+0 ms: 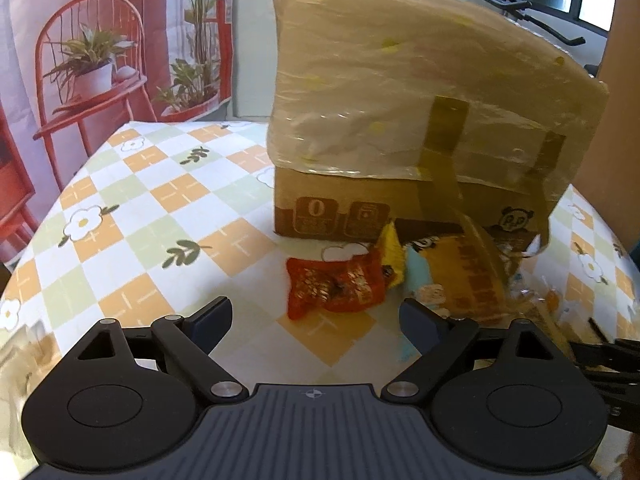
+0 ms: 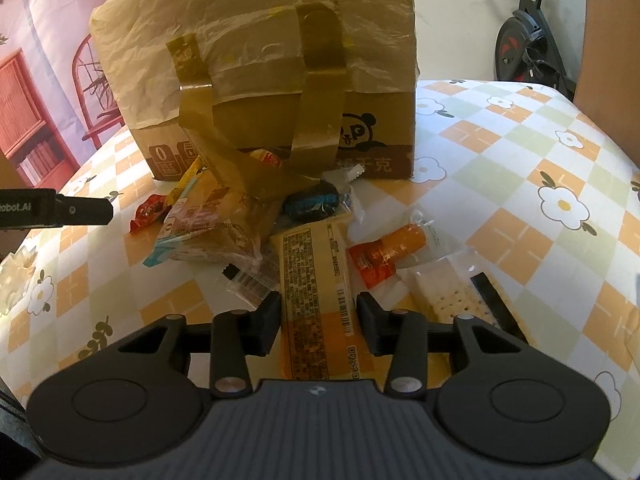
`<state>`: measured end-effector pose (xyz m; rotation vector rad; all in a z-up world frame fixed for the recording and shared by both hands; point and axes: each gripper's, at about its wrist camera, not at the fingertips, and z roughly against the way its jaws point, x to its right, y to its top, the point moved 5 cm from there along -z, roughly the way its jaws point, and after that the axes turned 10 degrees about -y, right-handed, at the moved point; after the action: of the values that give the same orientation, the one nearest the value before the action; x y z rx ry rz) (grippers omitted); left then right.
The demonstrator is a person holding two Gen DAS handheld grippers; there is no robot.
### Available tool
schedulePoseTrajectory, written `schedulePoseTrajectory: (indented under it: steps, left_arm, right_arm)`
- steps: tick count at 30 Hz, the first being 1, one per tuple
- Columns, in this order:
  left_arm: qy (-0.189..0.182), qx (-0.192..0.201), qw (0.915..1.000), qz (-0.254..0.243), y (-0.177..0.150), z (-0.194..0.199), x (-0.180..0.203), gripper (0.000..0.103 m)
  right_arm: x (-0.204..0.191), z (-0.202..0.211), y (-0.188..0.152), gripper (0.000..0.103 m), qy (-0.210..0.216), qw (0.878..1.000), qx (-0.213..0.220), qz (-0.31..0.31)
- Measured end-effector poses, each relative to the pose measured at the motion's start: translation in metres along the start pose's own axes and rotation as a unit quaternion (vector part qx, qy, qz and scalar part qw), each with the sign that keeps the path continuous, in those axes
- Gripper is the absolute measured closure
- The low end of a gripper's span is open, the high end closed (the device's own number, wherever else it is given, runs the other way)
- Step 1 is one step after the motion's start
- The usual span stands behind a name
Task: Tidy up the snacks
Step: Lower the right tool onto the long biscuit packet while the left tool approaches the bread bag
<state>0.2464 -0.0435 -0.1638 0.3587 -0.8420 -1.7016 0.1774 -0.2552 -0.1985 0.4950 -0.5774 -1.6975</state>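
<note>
- Left gripper (image 1: 316,316): fingers spread wide and empty; the red snack packet (image 1: 334,286) lies just ahead between them, near the cardboard box (image 1: 420,120).
- Right gripper (image 2: 318,314): fingers clamped on the yellow snack packet (image 2: 316,280), its long axis running along them toward the box, mid-tabletop (image 2: 520,200).

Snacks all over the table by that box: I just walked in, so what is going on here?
A person with a gripper in each hand is sorting snacks spilled in front of a taped cardboard box on the checked tablecloth. The right gripper is shut on a long yellow packet at the near edge of the pile. The left gripper is open and holds nothing, with a red wrapper lying just beyond its fingers. The other snacks lie loose on the table.
</note>
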Motion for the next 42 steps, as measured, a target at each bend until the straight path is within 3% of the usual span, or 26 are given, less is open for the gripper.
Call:
schedulePoseTrajectory:
  steps: [6, 14, 21, 28, 33, 35, 37, 42]
  left_arm:
    - [-0.008, -0.015, 0.9998, -0.013, 0.003, -0.023, -0.007, 0.012]
    - [-0.06, 0.012, 0.9979, 0.02, 0.025, -0.039, 0.0, 0.024]
    - [-0.092, 0.001, 0.9957, 0.004, 0.032, -0.066, 0.016, 0.049]
    - [-0.101, -0.007, 0.9948, -0.002, 0.036, -0.08, 0.022, 0.049]
    - [-0.112, -0.024, 0.9934, 0.008, 0.03, -0.068, 0.029, 0.048]
    - [-0.118, -0.034, 0.9924, 0.006, 0.024, -0.064, 0.036, 0.04]
    - [-0.126, -0.044, 0.991, 0.009, 0.02, -0.063, 0.044, 0.022]
    - [-0.141, -0.061, 0.9881, -0.004, 0.017, -0.072, 0.071, 0.017]
  right_arm:
    - [0.0, 0.0, 0.0, 0.059, 0.0, 1.0, 0.0, 0.0]
    - [0.0, -0.002, 0.0, 0.059, 0.001, 1.0, -0.002, 0.002]
    - [0.0, -0.005, 0.0, 0.059, 0.002, 1.0, -0.004, 0.006]
    - [0.0, -0.006, 0.0, 0.059, 0.004, 1.0, -0.005, 0.009]
    - [0.0, -0.007, 0.0, 0.059, 0.005, 1.0, -0.005, 0.008]
    - [0.001, -0.007, 0.0, 0.059, 0.005, 1.0, -0.005, 0.007]
    - [0.0, -0.008, 0.0, 0.059, 0.005, 1.0, -0.004, 0.006]
    - [0.001, -0.007, 0.0, 0.059, 0.005, 1.0, -0.004, 0.006]
